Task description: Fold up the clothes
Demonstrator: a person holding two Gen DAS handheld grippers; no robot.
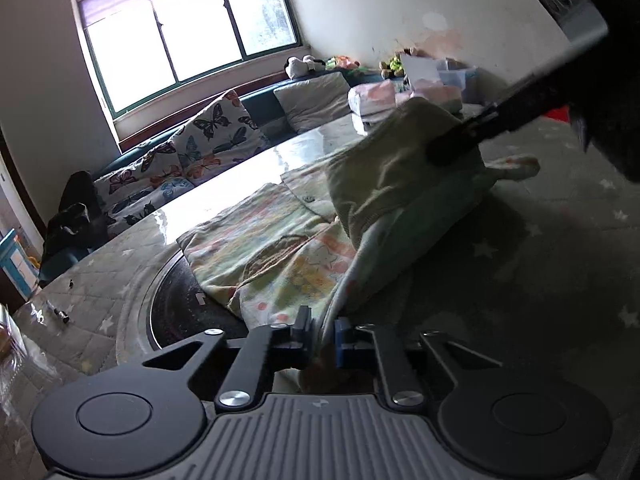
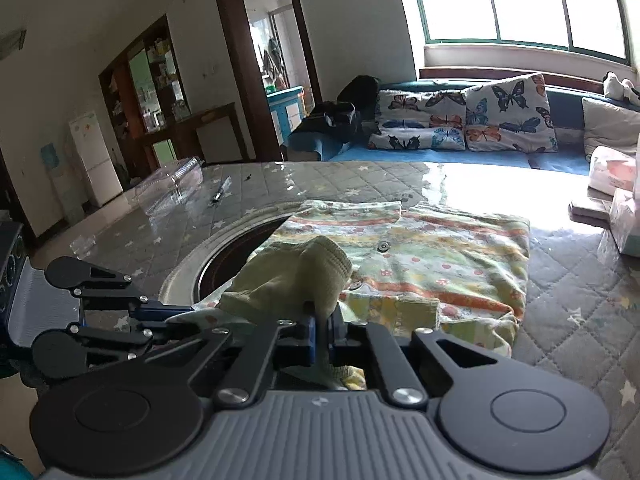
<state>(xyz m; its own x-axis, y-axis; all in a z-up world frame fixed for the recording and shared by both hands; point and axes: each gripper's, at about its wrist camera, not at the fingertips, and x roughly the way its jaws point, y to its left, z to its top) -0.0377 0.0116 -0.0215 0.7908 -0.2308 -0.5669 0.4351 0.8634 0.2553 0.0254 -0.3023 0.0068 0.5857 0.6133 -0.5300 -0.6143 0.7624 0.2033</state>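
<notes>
Both claws, left claw [image 1: 323,334] and right claw [image 2: 323,330], pinched closed on the garment [image 2: 432,252]'s lifted edge; carry level, lay flat on worktop [image 2: 580,304].

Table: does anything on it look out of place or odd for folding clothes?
Yes. The garment lies partly over a round dark inset in the table, so its near edge is unsupported. A pen and crumpled clear plastic clutter the far side.
</notes>
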